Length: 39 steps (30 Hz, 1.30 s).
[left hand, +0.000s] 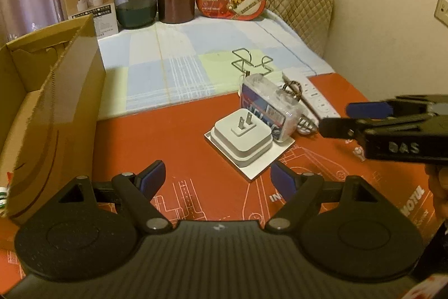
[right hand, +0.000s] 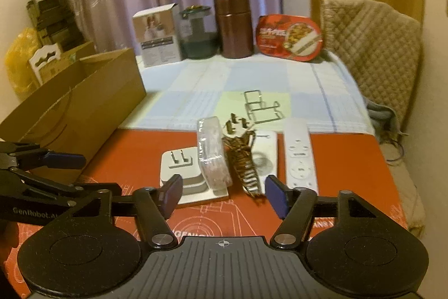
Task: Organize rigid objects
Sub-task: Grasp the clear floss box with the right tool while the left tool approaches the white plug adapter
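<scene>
Cardboard makes the box [left hand: 53, 91] at the table's [left hand: 179, 147] left edge: big, stiff and light, best left standing as the bin. White and hard, the charger [left hand: 242, 140] lies prongs-up on a flat card mid-table, touching a wrapped pack [right hand: 211, 153], with a hair claw [right hand: 246, 161] and two remotes [right hand: 299, 156] just beside it toward the right edge; it looks dense, smooth and likely slippery, so pinch its flat sides, not the prongs. Both the left gripper [left hand: 217, 178] and right gripper [right hand: 224, 194] hang spread and empty near the pile.
</scene>
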{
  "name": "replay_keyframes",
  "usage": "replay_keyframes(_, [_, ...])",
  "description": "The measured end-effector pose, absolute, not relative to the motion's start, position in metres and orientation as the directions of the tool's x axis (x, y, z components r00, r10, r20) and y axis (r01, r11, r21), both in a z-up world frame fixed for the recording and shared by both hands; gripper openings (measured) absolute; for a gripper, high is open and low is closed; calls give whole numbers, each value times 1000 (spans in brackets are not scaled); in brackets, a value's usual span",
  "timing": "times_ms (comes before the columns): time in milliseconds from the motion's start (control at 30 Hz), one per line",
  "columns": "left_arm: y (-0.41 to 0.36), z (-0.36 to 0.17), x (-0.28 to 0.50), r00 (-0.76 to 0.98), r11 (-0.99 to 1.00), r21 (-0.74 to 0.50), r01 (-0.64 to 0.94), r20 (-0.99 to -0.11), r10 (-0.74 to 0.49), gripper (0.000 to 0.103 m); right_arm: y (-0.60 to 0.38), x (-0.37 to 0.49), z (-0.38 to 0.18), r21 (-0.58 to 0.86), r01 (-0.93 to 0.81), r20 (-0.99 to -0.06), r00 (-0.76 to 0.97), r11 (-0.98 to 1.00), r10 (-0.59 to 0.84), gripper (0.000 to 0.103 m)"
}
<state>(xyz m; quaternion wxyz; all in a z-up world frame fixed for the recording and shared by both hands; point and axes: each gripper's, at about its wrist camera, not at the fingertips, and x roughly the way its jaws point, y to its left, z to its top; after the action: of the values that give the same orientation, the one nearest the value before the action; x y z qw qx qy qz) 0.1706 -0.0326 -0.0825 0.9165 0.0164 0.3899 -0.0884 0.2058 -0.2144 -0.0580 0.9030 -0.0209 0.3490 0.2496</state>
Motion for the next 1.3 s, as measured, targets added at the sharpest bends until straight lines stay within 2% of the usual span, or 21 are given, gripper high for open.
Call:
replay_keyframes(100, [-33, -89, 178, 677, 983, -29, 179, -722, -145, 79, -207, 219, -67, 150, -476, -651, 612, 867, 449, 44])
replay_keyframes(267, [-33, -94, 189, 675, 983, -36, 180, -722, -150, 79, -194, 239, -78, 132, -498, -663, 598, 857, 450, 40])
replay_keyframes(433, [-35, -99, 194, 674, 981, -45, 187, -720, -162, 79, -186, 251, -89, 115, -517, -688, 575, 848, 444, 30])
replay_keyframes(933, [-32, -107, 190, 663, 982, -60, 179, -731, -165, 79, -183, 241, -83, 38, -514, -673, 621, 857, 402, 26])
replay_keyframes(1300, [-40, -107, 194, 665, 972, -45, 231, -722, -192, 79, -208, 188, -70, 32, -438, -684, 646, 898, 339, 25])
